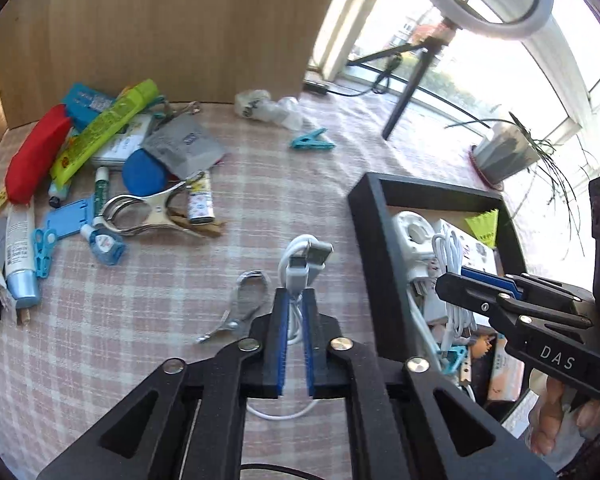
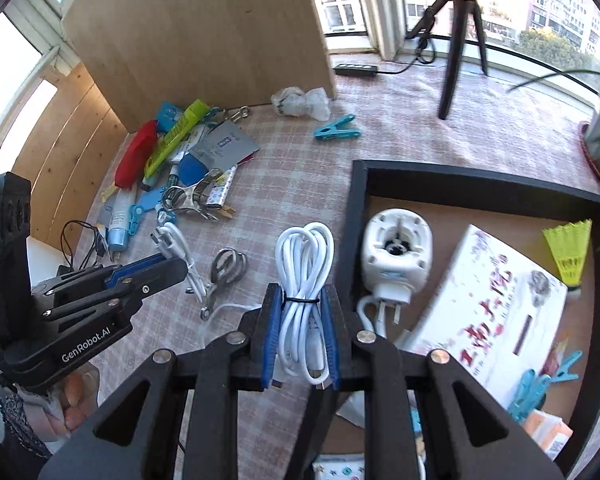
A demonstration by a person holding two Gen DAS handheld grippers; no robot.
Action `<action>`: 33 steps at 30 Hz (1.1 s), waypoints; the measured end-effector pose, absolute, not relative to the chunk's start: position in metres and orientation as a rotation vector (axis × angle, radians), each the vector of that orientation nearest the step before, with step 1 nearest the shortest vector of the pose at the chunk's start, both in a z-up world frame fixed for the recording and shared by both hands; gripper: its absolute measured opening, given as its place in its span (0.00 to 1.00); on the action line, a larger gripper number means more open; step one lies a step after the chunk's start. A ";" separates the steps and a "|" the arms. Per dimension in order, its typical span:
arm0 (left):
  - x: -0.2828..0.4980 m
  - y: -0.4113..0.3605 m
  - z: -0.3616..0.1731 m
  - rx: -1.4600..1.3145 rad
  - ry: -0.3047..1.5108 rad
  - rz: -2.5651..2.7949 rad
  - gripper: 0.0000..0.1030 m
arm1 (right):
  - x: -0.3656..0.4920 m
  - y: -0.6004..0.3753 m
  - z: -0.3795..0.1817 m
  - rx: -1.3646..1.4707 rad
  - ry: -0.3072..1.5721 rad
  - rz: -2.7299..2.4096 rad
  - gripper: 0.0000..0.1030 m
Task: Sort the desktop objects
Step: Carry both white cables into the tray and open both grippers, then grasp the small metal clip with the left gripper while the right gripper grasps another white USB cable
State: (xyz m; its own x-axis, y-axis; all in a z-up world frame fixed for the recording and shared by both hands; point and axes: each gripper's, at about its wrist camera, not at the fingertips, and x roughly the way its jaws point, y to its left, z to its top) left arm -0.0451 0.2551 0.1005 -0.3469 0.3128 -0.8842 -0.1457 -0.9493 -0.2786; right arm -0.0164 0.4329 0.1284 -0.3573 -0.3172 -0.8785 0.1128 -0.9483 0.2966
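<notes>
Gripping cables: left gripper (image 1: 296, 304) clenches loose cable (image 1: 300, 268); right gripper (image 2: 302, 312) clamps bundled cable (image 2: 302, 280), ends hidden.

A: The counter (image 2: 400, 120) cloth?
B: Pink and white check.
A: The tray (image 2: 358, 216)?
B: Black rim, brown floor; a yellow shuttlecock (image 2: 570, 250) inside.
A: The cable bundle (image 2: 304, 280)?
B: White, black tie.

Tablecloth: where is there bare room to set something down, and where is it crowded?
Bare checked tablecloth lies between the teal clothespin, the scissors and the black tray. The far-left pile around the red pouch is crowded, and so is the tray.
</notes>
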 end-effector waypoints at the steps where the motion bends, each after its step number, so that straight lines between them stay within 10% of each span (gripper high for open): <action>1: -0.044 0.266 0.103 -1.591 -0.205 2.336 0.00 | -0.010 0.447 0.131 1.604 -0.287 -2.402 0.19; 16: -0.024 0.361 0.118 -1.497 -0.011 2.158 0.05 | 0.050 0.585 0.131 1.716 -0.507 -2.694 0.20; 33: -0.059 0.198 0.083 -1.694 -0.189 2.390 0.26 | 0.021 0.498 0.134 1.652 -0.437 -2.512 0.24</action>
State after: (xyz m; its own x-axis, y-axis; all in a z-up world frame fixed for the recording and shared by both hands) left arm -0.0587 0.1978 0.0828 -0.3201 0.2404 -0.9164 -0.0930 -0.9706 -0.2221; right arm 0.0211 0.4977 0.1340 -0.4049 -0.2414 -0.8819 -0.0704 -0.9534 0.2933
